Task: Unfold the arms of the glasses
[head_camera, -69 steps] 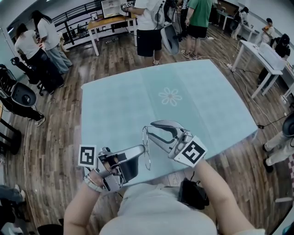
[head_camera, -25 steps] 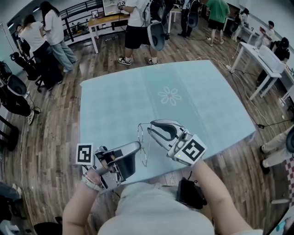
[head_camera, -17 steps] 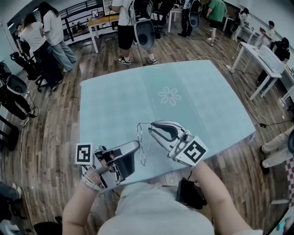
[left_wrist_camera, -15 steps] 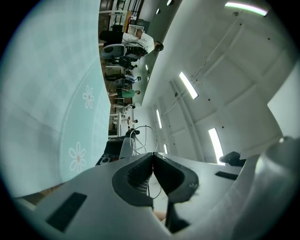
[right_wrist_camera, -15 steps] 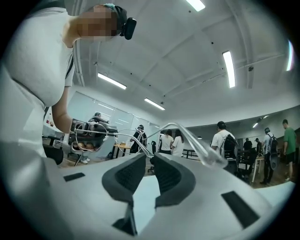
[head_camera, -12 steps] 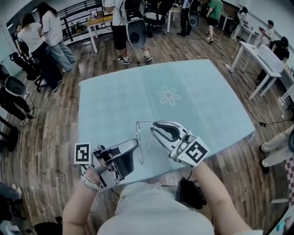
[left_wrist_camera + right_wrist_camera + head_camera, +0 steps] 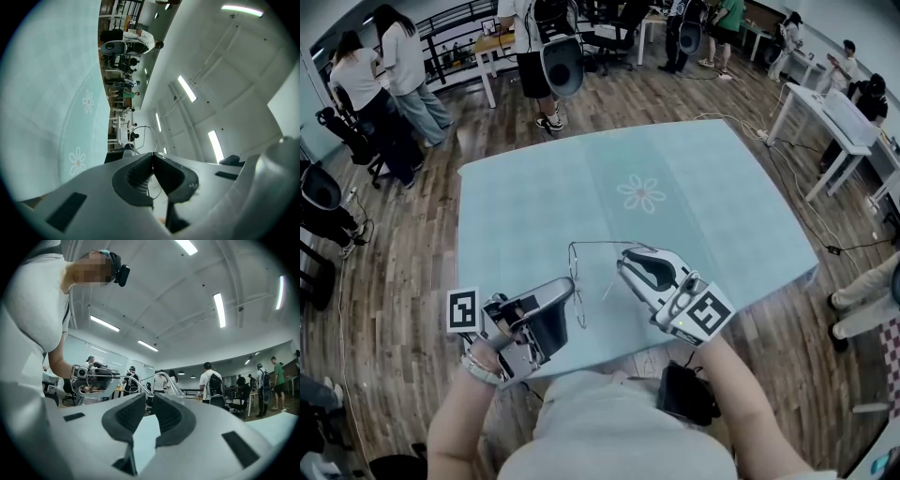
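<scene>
Now left gripper and right gripper both pinch the wire-framed glasses.

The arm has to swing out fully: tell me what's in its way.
Nothing visible is. The left gripper clamps the glasses by the frame and the right gripper clamps the arm, both in the air above the table, with open space around the arm.

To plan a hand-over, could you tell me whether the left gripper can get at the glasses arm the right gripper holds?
Probably not: the left gripper is itself shut on the lens rim, so it would first have to let go; the right gripper clamps that arm.
</scene>
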`<state>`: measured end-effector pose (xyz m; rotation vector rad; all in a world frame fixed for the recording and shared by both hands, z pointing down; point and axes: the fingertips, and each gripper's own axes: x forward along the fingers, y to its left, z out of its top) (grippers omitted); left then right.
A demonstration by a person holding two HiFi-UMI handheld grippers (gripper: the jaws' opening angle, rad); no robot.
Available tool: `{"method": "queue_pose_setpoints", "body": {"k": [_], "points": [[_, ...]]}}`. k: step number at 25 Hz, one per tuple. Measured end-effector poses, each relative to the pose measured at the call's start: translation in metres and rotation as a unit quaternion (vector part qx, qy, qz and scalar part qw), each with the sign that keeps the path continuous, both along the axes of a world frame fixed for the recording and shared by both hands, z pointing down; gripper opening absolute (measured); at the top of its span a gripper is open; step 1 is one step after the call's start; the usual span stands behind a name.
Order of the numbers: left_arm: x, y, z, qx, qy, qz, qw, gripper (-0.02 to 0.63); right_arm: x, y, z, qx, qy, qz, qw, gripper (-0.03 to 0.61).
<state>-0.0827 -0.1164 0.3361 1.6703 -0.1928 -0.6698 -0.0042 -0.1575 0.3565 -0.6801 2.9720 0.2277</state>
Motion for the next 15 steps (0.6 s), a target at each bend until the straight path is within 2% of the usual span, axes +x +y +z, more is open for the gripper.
{"method": "queue_pose_setpoints", "body": {"k": [15], "points": [[-0.007, -0.004, 0.003, 0.001, -0.003, -0.026, 0.9997, 0.011, 0.019, 0.011, 0.002, -0.005, 0.006, 0.002, 1.0, 0.063]]}}
